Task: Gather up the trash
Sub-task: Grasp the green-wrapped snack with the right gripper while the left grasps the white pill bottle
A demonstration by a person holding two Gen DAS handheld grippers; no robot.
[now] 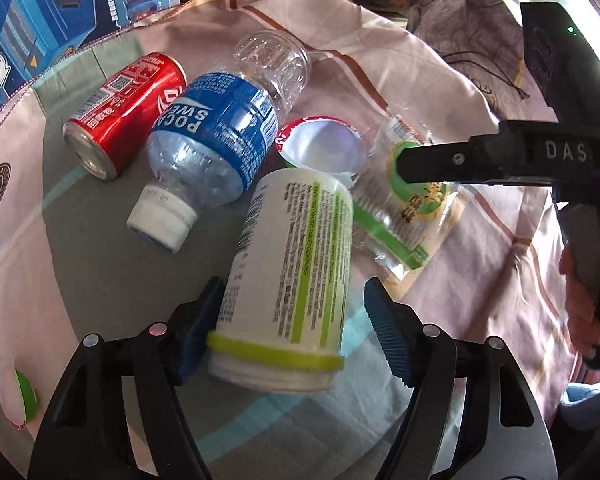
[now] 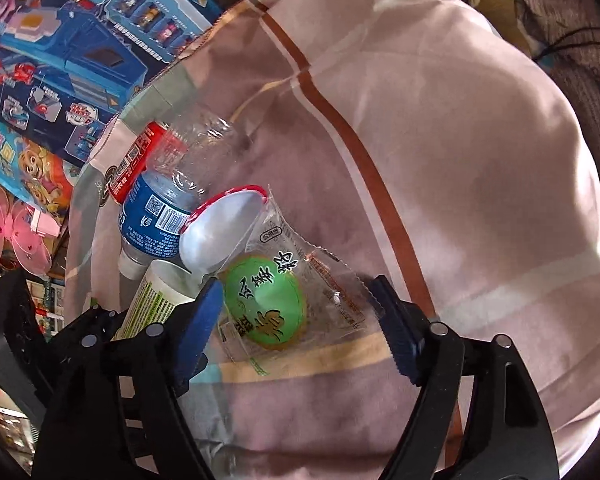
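The left hand-held gripper [image 1: 294, 330] is straddling the white tub [image 1: 288, 276] lying on the bedsheet [image 1: 480, 280], jaws apart, right hand-held gripper [image 2: 296, 328] also apart around the clear wrapper [image 2: 296, 296] (crinkly, slippery), so closing squarely mid-body is looking best.

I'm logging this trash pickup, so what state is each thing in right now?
White cup: lying on its side, between the left tool's open pads, right pad not touching.
Blue-labelled bottle: capped, empty, lying on its side.
Red can: lying on its side.
Foil lid: peeled off, lying loose.
Clear wrapper: flat on the cloth, between the right tool's open pads.
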